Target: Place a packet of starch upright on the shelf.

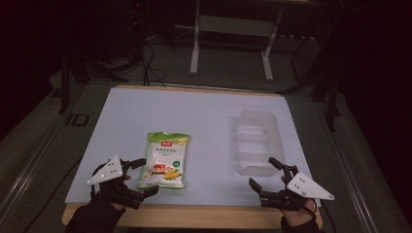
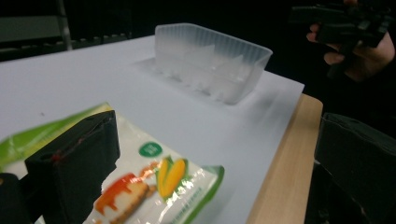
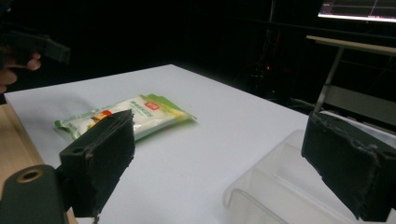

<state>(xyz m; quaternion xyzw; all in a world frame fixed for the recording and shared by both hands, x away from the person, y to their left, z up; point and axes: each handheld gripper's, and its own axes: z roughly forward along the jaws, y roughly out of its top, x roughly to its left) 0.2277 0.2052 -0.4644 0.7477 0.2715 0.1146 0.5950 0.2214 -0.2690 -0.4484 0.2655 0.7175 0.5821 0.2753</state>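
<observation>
Snack packet [image 1: 163, 160] lies flat on the white tabletop [image 1: 194, 111] beside the wide-open left hand-held gripper [image 1: 141, 175], looks light, soft and slippery, best pinched at a sealed edge; clear plastic tray [image 1: 256, 141], apparently empty, sits by the wide-open right hand-held gripper [image 1: 265, 175].

Dark room; white-legged stand [image 1: 232, 46] behind
</observation>
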